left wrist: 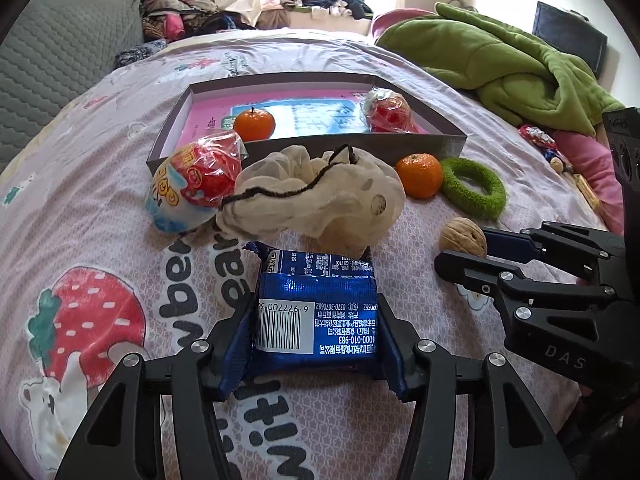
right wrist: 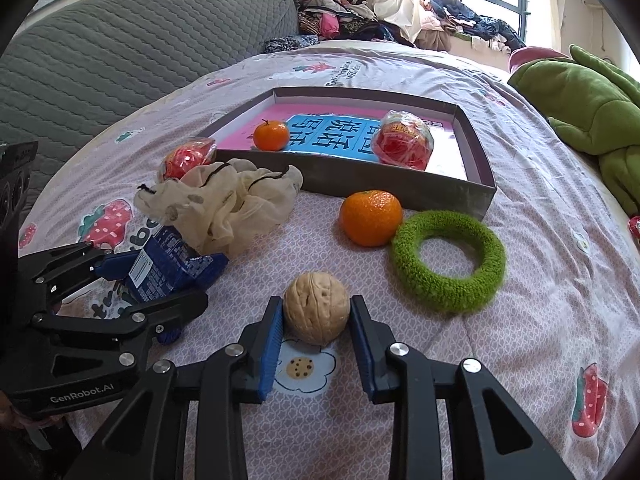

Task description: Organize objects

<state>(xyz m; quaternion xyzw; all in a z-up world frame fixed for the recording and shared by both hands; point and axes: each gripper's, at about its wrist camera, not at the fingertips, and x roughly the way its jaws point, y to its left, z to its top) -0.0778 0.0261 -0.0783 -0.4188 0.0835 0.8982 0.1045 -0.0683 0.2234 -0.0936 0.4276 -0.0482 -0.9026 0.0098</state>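
Both grippers angle down at the bedspread [right wrist: 520, 320]. Left gripper [left wrist: 316, 344] clamps a crumpled blue snack packet [left wrist: 316, 312] (barcode up); right gripper [right wrist: 316, 316] pinches a pale walnut [right wrist: 316, 308].

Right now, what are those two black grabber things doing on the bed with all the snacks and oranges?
A person is tidying things on the bed with a grabber in each hand. The left gripper is closed around a blue snack packet, and the right gripper is squeezing a walnut. The box already holds one orange and a red wrapped snack. Another orange, a green fuzzy ring, a cream cloth bag and another red snack wait outside.
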